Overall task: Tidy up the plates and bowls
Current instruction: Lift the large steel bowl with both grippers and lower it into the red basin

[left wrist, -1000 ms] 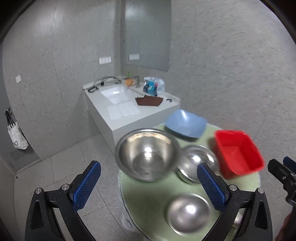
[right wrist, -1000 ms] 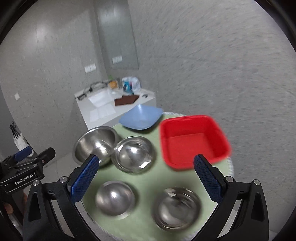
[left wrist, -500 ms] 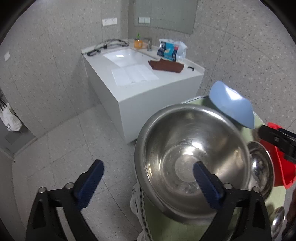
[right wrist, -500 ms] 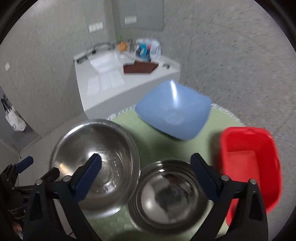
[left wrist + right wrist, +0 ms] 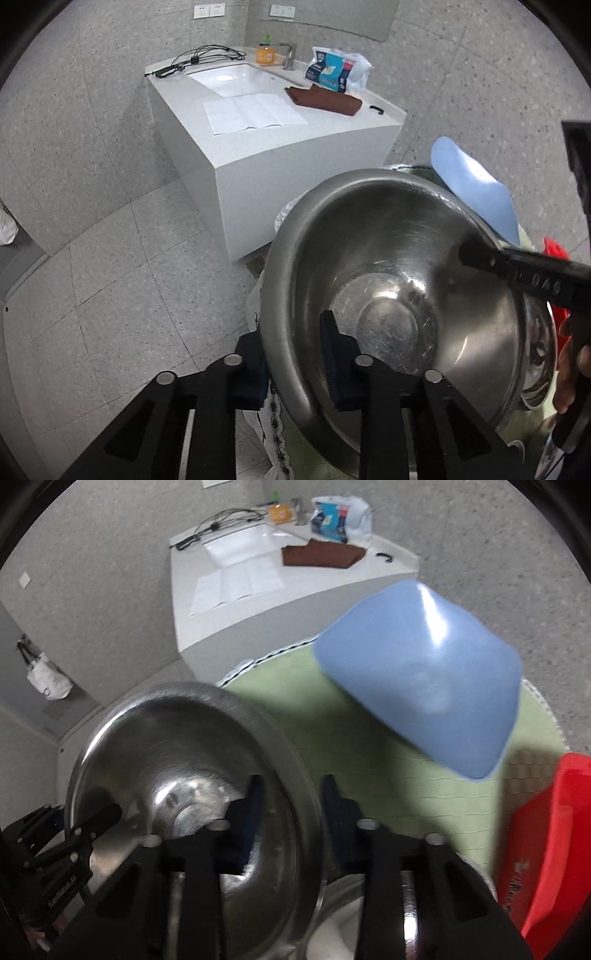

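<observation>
Now clamped by both grippers, where 0.5 s ago both stood apart: large steel bowl (image 5: 399, 295) on green table mat (image 5: 369, 746), rim pinched by left gripper (image 5: 291, 354) and right gripper (image 5: 291, 827). Beside it, blue plate (image 5: 424, 664), red bin (image 5: 546, 849).

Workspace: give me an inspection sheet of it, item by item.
Surface: round table with green mat.
Job's things: large steel bowl gripped on both rims; smaller steel bowl beside it; blue dish and red tub on the mat.
Clutter: nothing seen on the mat.
Grippers: left gripper and right gripper each clamp the large bowl's rim.
Cables: black cable on the white counter.
Surroundings: sink, brown cloth, tissue pack, speckled tiles.
</observation>
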The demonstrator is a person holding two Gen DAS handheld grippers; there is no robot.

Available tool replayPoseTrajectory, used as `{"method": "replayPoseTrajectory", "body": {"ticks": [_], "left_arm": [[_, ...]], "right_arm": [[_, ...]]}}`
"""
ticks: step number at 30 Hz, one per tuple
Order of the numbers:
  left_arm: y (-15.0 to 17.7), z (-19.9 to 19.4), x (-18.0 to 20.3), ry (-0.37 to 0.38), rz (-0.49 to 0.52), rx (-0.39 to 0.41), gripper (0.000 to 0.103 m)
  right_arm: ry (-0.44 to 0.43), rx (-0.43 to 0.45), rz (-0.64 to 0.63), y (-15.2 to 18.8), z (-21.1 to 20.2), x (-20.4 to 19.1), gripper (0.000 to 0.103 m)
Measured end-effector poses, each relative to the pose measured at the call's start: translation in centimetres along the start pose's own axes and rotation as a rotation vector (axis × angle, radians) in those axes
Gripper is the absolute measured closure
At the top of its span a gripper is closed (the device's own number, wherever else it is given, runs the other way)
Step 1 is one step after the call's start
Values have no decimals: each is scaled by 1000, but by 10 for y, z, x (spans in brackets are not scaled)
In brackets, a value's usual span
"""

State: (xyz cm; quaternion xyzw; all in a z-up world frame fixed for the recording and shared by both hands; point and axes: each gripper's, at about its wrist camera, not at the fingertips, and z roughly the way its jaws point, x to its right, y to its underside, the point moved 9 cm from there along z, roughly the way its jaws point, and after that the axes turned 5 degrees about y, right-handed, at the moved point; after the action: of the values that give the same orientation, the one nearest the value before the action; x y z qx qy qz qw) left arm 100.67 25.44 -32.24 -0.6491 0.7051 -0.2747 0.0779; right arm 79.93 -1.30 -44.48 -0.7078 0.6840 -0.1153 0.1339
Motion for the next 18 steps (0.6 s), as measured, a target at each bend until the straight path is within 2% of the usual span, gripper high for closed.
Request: {"method": "replayPoseTrajectory", "body": {"ticks": [2, 3, 5, 9, 13, 16, 18], "left_arm": [[-2, -2, -1, -14, -10, 16, 85], [-2, -7, 0, -14, -17, 32, 85], [-5, -18, 3, -9, -24, 65, 85], [-3, -67, 15, -10, -30, 154, 86], [-16, -121, 62, 19, 21, 279, 86], [-16, -143, 115, 70, 92, 324, 87], [-14, -144, 149, 106, 127, 320, 87]], "right_arm": [[-13, -1, 0, 1, 1, -2, 75], [-33, -2, 12, 1, 0, -2, 80], [-69, 13, 28, 1, -7, -3, 81], [-115, 66, 41, -1, -36, -5, 81], [-165, 163, 79, -7, -90, 12, 81], [-151, 230, 122, -5, -136, 51, 81], [-127, 266, 153, 0, -160, 83, 81]]}}
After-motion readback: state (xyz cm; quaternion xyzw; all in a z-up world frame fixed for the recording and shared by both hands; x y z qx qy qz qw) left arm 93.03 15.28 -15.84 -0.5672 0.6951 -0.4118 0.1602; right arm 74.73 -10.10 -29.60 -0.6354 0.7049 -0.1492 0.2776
